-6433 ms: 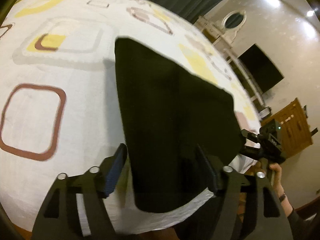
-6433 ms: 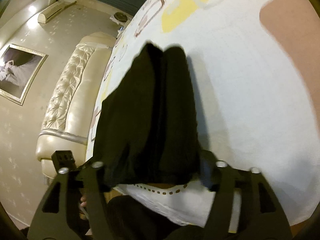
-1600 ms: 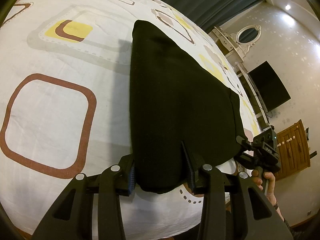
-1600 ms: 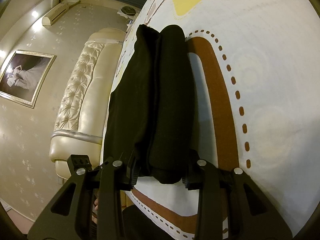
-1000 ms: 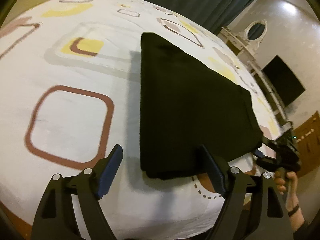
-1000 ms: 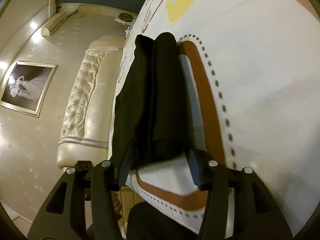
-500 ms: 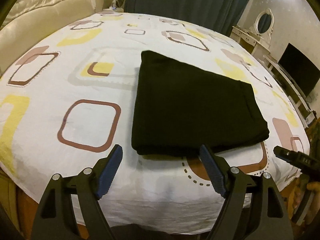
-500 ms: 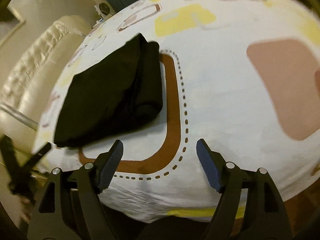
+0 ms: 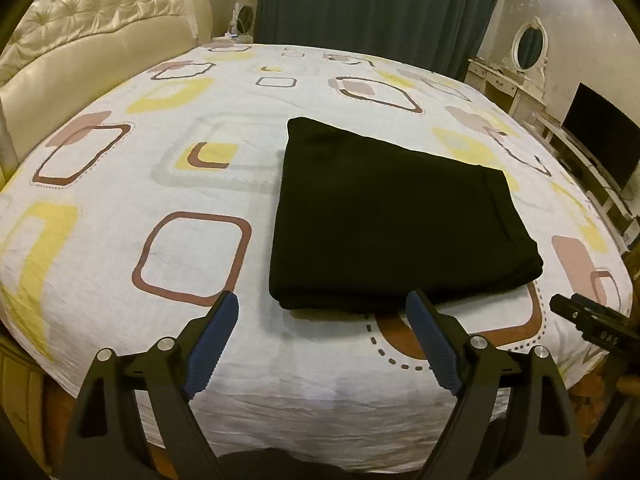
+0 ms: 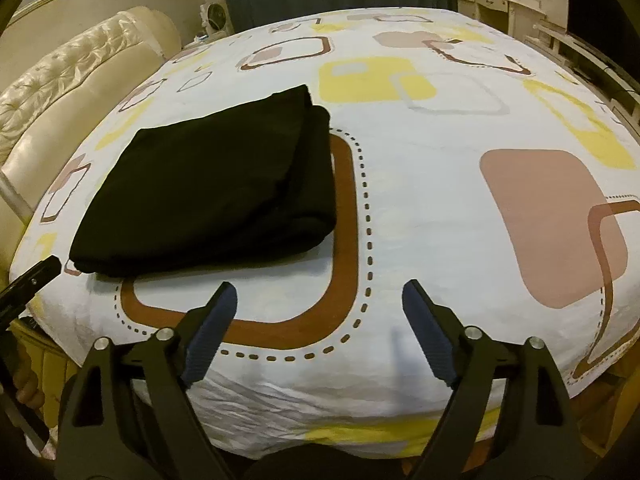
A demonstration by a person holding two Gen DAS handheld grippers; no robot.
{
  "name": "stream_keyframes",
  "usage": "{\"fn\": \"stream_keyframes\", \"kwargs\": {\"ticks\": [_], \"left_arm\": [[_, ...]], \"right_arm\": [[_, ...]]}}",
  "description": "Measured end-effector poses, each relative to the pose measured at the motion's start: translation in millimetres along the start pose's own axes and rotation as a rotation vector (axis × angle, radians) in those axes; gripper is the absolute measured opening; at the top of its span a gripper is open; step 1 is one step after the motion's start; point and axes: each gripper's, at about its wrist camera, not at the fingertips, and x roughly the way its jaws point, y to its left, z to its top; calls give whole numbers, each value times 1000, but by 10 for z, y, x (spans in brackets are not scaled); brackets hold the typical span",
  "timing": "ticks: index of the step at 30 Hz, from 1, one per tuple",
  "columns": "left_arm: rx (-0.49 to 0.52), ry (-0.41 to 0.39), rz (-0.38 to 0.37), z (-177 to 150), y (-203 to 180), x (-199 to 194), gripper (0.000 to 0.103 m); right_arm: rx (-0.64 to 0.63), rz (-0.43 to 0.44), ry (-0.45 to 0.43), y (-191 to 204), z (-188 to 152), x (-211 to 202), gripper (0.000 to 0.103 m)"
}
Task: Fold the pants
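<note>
- The black pants [image 9: 392, 216] lie folded into a flat, roughly square stack on the bed [image 9: 120, 208], nearer its front edge than the far side.
- Seen from the right gripper's camera, the same stack [image 10: 216, 188] sits to the left, its folded layers showing along the right-hand and near edges.
- The bed sheet is white with rounded squares in yellow, brown and dusty pink; one thick brown outline with a dotted border [image 10: 344, 240] runs just beside and partly under the stack's near corner.
- The left gripper [image 9: 320, 312] hangs over the front edge of the bed, its jaws spread wide with nothing between them; its blue pads [image 9: 208, 344] are clear of the fabric, just short of the stack's near edge.
- The right gripper [image 10: 316, 300] is likewise held wide apart and holding nothing, aimed at bare sheet to the right of the pants.
- Each camera catches a dark sliver of the other gripper at the frame's edge.
- A cream tufted headboard [image 9: 92, 40] stands on the left of the bed.
- Dark teal curtains [image 9: 376, 4] hang behind the far side.
- A white dressing table with an oval mirror [image 9: 528, 46] stands to the right, and a dark television screen [image 9: 600, 136] beyond it.
</note>
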Motion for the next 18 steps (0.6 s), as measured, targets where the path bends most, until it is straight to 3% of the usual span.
{"fn": "stream_keyframes", "kwargs": {"ticks": [18], "left_arm": [[51, -29, 38, -30, -98, -11, 86]], "right_arm": [[-20, -8, -11, 66, -34, 31, 91]]}}
